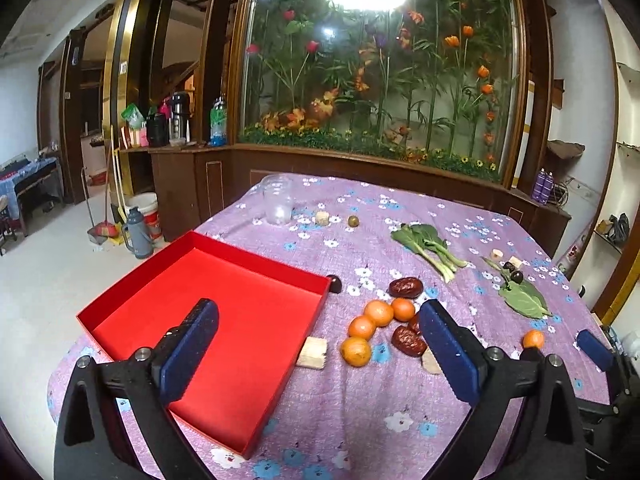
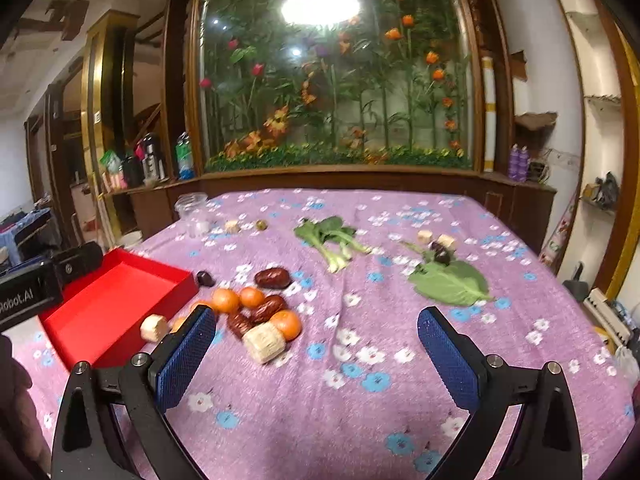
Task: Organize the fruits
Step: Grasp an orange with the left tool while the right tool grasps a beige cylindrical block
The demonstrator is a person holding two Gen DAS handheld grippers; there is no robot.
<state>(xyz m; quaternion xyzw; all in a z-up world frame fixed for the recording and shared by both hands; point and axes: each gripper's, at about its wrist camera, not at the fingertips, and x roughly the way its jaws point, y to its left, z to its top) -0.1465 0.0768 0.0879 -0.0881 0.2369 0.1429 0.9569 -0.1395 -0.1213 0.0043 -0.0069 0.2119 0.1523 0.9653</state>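
- Partly hidden behind the left gripper's right finger (image 1: 448, 354): a red date (image 1: 408, 340) and a pale block (image 1: 431, 362).
- Half concealed by the red box (image 1: 120, 312) corner: a dark fruit (image 1: 335, 283).
- Blurred and tiny at the far side: a small greenish round fruit (image 2: 261, 224), kind unclear.
- Cut off at the left edge: a black device (image 2: 36, 284), lettering incomplete.

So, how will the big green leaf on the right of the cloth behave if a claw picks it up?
The big green leaf lies flat and thin on the cloth, so it will probably hang floppy and weigh very little. With no raised edge, the pads may slide over it or pinch cloth too. It may also tear easily.
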